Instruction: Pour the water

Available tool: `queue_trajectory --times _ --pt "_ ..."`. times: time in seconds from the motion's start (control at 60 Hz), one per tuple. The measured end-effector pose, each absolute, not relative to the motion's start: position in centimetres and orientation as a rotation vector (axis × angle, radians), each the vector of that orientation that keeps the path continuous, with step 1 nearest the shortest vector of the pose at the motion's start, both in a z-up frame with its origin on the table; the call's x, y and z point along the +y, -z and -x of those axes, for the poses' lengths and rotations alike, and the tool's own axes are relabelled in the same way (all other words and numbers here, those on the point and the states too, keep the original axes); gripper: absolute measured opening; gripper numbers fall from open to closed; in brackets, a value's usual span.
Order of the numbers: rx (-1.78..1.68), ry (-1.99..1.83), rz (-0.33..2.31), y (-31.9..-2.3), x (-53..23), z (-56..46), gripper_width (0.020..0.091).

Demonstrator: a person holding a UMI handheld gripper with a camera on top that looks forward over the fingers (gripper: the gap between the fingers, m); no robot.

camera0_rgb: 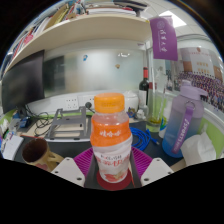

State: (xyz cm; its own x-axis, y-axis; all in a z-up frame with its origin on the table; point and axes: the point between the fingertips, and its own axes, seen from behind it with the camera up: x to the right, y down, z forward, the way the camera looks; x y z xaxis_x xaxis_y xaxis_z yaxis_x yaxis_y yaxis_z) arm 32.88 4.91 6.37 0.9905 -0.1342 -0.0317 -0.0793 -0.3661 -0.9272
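Office or lab room: grey table (pixel 75 140), overhead shelf (pixel 70 35) with stacked items, dark monitor (pixel 22 85) at the left, cables and small equipment (pixel 62 125) behind, purple banner (pixel 164 38) with white characters at upper right.

Juice bottle (pixel 111 140) positioned between the two fingers, close to the camera, upright, long axis vertical, orange cap (pixel 109 102) pointing up. Orange and white label with red characters facing the camera; reddish-orange liquid visible at the base.

Gripper (pixel 113 172) oriented level, aimed forward across the table. Jaws pinching the lower body of the juice bottle, one pink pad (pixel 85 160) at each side, white finger tips showing below. Hand holding the gripper not in view.

Containers on the table: brown cup (pixel 35 152) left of the fingers, dark interior, contents not discernible. Translucent pale purple bottle (pixel 183 118) with lid, upright, right of the juice bottle, contents not discernible. White cup (pixel 198 151) just in front of that bottle, interior not visible. Dark bottle (pixel 144 95) upright farther back, beyond the juice bottle to the right.
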Motion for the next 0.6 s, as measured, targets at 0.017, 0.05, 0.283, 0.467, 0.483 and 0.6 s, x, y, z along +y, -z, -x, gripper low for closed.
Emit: queue_trajectory --times 0.017,0.05,0.283,0.467,0.483,0.6 --pt "0.159 0.069 1.972 -5.9 4.5 -33.1 0.0581" --pt "0.158 0.085 1.994 -5.6 4.0 -33.2 0.0591" --pt "0.147 0.048 2.144 -6.1 -3.2 -30.7 0.0742" --pt "0.138 -0.021 2.195 -10.9 -7.4 -28.4 0.0776" --pt "0.144 -0.033 2.189 -11.6 -7.4 -28.3 0.0776" --pt "0.117 -0.082 2.176 -15.6 -8.0 -27.3 0.0778"
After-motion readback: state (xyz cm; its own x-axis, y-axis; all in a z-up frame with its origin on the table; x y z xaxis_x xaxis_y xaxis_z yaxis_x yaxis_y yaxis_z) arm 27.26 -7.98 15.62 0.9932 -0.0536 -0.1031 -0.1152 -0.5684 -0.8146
